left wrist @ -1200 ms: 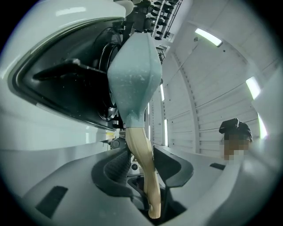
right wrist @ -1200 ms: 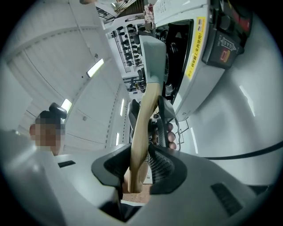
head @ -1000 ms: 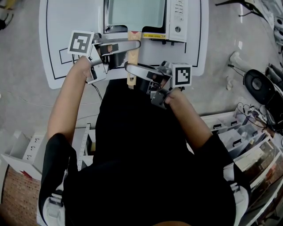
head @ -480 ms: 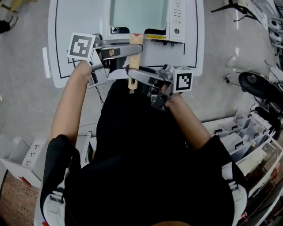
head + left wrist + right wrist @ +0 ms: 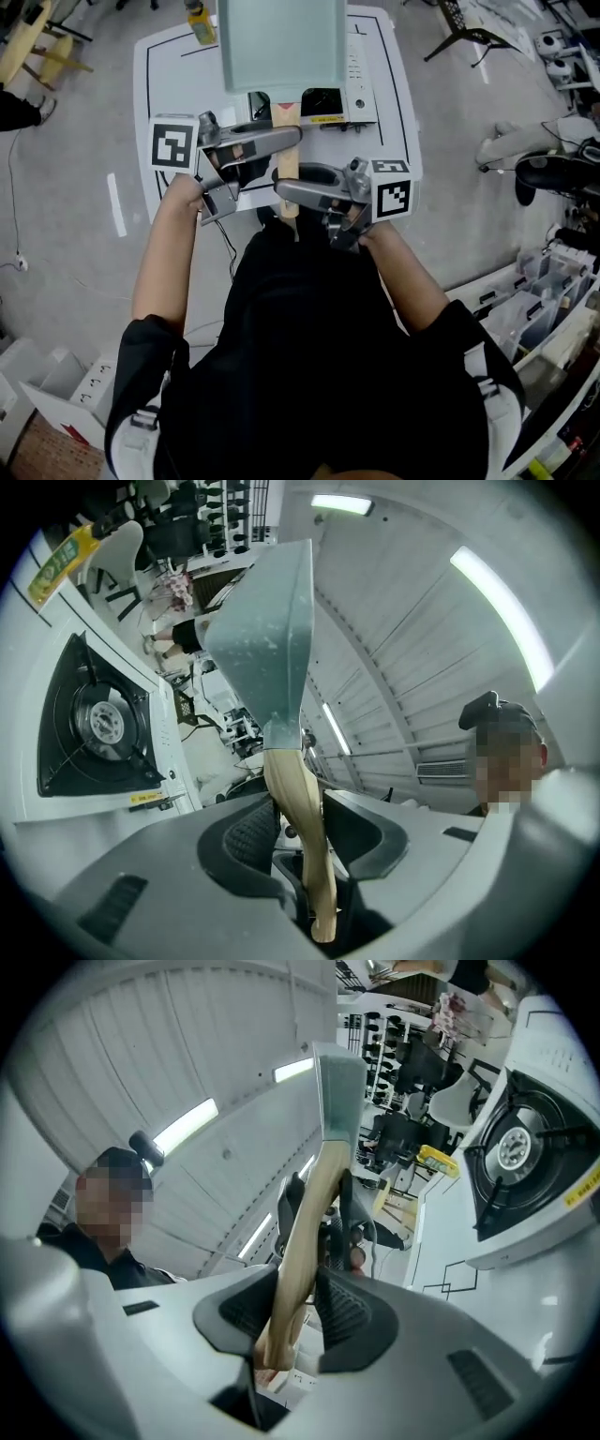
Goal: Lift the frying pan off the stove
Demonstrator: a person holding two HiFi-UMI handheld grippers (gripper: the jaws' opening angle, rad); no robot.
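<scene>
The square grey frying pan [image 5: 281, 42] hangs in the air above the white stove [image 5: 362, 82], tilted and hiding most of it. Both grippers meet on its wooden handle [image 5: 287, 165]. My left gripper [image 5: 281, 141] has the handle nearer the pan, and its jaws are closing on the wood [image 5: 298, 817]. My right gripper [image 5: 292, 187] has the handle's end; its jaws are easing open, with the wood [image 5: 305, 1232] still pinched between the pads. The black burner [image 5: 103, 724] stands bare in the left gripper view, as does the burner [image 5: 520, 1152] in the right gripper view.
The stove stands on a white table [image 5: 169, 89] with black outlines. A yellow bottle [image 5: 200, 23] stands at the table's far left. Bins and shelves [image 5: 548, 281] crowd the floor to the right; stands and cables lie further back.
The pan has come up toward the camera and looks larger, now covering the burner. Both grippers rose with it and stayed on the handle.
</scene>
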